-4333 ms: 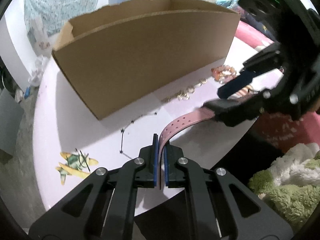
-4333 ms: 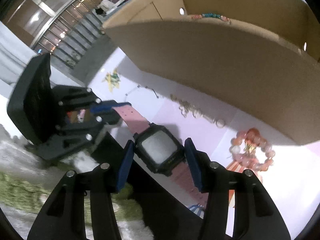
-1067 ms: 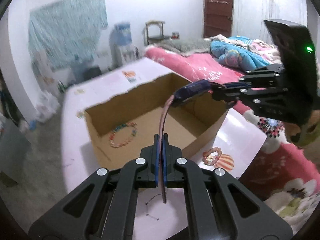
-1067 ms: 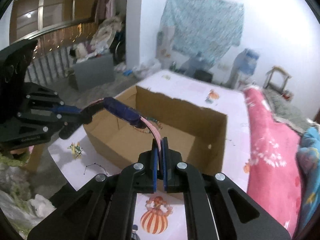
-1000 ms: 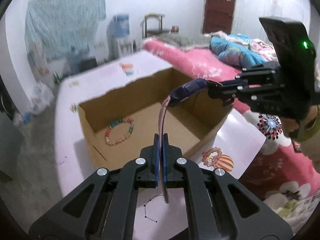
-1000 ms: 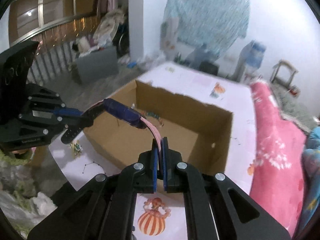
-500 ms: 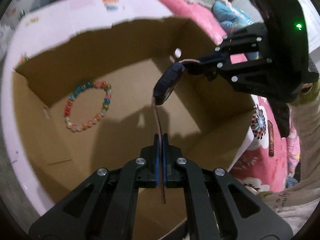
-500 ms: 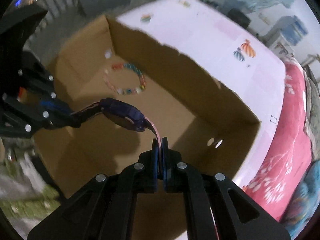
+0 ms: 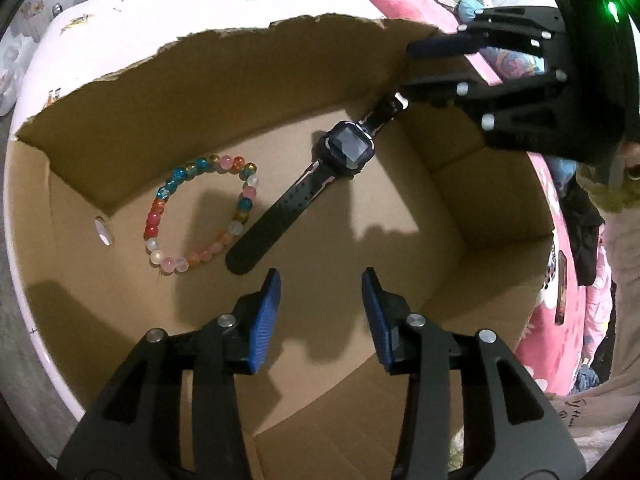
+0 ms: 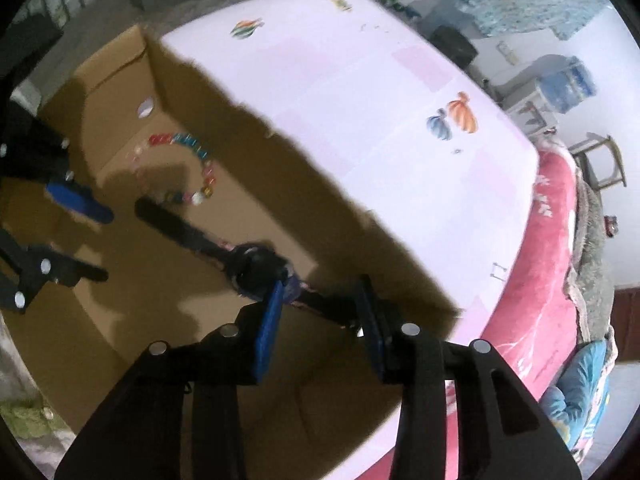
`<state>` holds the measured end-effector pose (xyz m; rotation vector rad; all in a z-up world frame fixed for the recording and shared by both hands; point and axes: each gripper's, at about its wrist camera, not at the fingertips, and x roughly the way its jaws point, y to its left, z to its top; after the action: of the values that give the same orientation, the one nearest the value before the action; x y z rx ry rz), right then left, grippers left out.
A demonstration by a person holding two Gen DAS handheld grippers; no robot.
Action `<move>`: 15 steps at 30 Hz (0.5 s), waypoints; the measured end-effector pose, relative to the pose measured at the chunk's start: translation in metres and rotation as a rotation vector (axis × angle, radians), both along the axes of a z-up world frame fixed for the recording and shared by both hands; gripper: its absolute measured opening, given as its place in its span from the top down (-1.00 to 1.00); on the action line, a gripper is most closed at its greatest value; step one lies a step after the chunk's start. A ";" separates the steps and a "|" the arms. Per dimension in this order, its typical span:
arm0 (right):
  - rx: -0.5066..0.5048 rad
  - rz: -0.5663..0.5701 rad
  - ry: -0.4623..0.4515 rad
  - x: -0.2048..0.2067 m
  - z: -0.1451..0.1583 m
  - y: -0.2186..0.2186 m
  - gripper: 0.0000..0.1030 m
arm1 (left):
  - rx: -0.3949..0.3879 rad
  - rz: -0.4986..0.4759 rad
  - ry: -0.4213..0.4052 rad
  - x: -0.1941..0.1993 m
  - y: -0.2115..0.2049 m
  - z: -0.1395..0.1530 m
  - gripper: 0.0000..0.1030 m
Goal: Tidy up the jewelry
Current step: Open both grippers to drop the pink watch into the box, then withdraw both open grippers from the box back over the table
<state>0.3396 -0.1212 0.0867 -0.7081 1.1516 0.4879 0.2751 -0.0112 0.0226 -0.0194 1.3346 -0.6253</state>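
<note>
A dark watch (image 9: 347, 149) with a pink-backed strap lies flat on the floor of the open cardboard box (image 9: 248, 80), next to a multicoloured bead bracelet (image 9: 200, 216). My left gripper (image 9: 320, 285) hangs just short of the strap's near end; its jaws are opening and nothing is between them. My right gripper (image 10: 320, 292) is over the watch's (image 10: 256, 268) other strap; its jaws are opening too, the strap runs across the gap below them and the pads do not press it. Each view shows the other gripper: right gripper (image 9: 408, 70), left gripper (image 10: 96, 240).
The box stands on a table with a pale pink printed cloth (image 10: 400, 120). A pink bed (image 10: 540, 300) runs along the table's far side. A person's sleeve (image 9: 624, 264) is at the right edge. The box walls rise around both grippers.
Both grippers came down into the box with the watch stretched between them. Both jaws have opened and let go of the strap ends. The watch now lies on the box floor.
</note>
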 end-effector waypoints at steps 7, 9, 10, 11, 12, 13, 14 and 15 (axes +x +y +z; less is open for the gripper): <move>0.152 -0.059 -0.094 -0.032 0.054 -0.025 -0.24 | -0.053 0.057 -0.133 -0.023 0.026 0.043 -0.03; 0.217 -0.069 -0.118 -0.051 0.071 -0.034 -0.34 | -0.085 0.083 -0.186 -0.039 0.038 0.058 -0.18; 0.246 -0.075 -0.127 -0.058 0.077 -0.037 -0.38 | -0.101 0.102 -0.222 -0.053 0.046 0.069 -0.24; 0.289 -0.087 -0.138 -0.070 0.085 -0.043 -0.41 | -0.105 0.114 -0.247 -0.063 0.051 0.075 -0.31; 0.319 -0.098 -0.147 -0.076 0.088 -0.048 -0.46 | -0.105 0.130 -0.280 -0.076 0.056 0.082 -0.36; 0.366 -0.120 -0.165 -0.091 0.095 -0.056 -0.48 | -0.103 0.139 -0.302 -0.084 0.058 0.086 -0.41; 0.410 -0.133 -0.177 -0.104 0.101 -0.062 -0.54 | -0.102 0.149 -0.328 -0.097 0.062 0.091 -0.51; 0.471 -0.150 -0.193 -0.123 0.106 -0.070 -0.61 | -0.099 0.159 -0.345 -0.106 0.067 0.094 -0.57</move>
<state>0.2161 -0.1907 0.1926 -0.2515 0.8567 0.5266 0.1688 0.0562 0.1169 -0.0934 0.9579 -0.5318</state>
